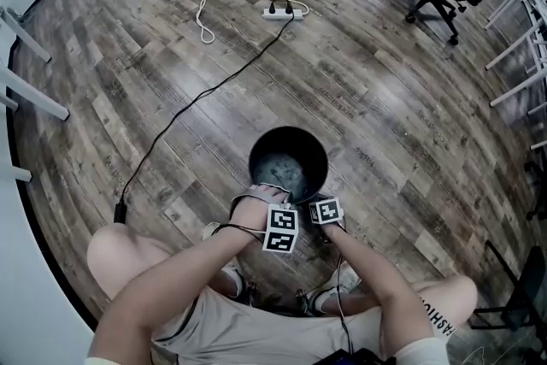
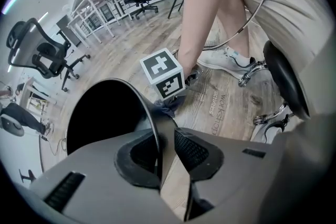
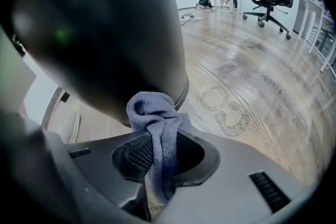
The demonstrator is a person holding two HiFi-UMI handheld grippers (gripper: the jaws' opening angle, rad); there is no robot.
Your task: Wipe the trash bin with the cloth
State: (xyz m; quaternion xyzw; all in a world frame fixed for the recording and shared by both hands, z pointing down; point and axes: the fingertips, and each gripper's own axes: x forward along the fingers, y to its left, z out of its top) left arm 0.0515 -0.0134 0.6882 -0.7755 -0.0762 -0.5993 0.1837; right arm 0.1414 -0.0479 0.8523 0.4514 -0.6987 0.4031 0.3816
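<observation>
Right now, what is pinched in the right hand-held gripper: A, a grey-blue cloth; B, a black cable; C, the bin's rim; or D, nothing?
A: the right hand-held gripper is closed on a grey-blue cloth, whose bunched end sits beside the outer wall of the trash bin.

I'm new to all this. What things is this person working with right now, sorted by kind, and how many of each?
Trash bin: 1
Cloth: 1
Handheld tools: 2 (left tool, right tool)
Total: 4
</observation>
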